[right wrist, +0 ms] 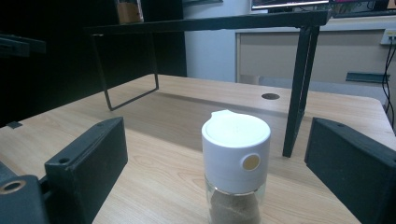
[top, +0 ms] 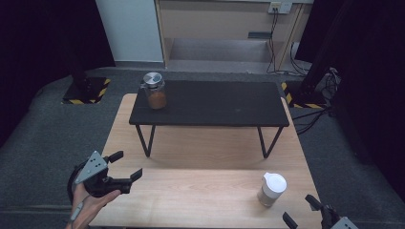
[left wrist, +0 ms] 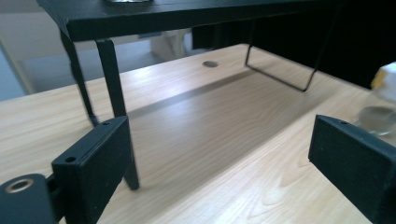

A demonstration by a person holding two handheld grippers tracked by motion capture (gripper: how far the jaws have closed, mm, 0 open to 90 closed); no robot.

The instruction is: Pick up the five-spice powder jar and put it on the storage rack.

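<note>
A small glass jar with a white cap [top: 272,188] [right wrist: 236,163] stands on the wooden table near its front right; brownish contents show through the glass. My right gripper [top: 301,212] [right wrist: 219,177] is open just in front of that jar, a jaw on either side, not touching it. On the black shelf's left end stands a glass jar with a metal lid [top: 154,90] holding orange-brown powder. My left gripper [top: 126,165] [left wrist: 219,158] is open at the table's front left, held by a hand, nothing between its jaws. The white-capped jar [left wrist: 380,105] shows blurred at the right edge of the left gripper view.
A low black shelf [top: 215,102] on thin metal legs [top: 143,140] spans the far half of the wooden table [top: 200,191]. Grey carpet surrounds the table. Cables [top: 310,112] lie on the floor at the right. A wooden cabinet [top: 224,28] stands behind.
</note>
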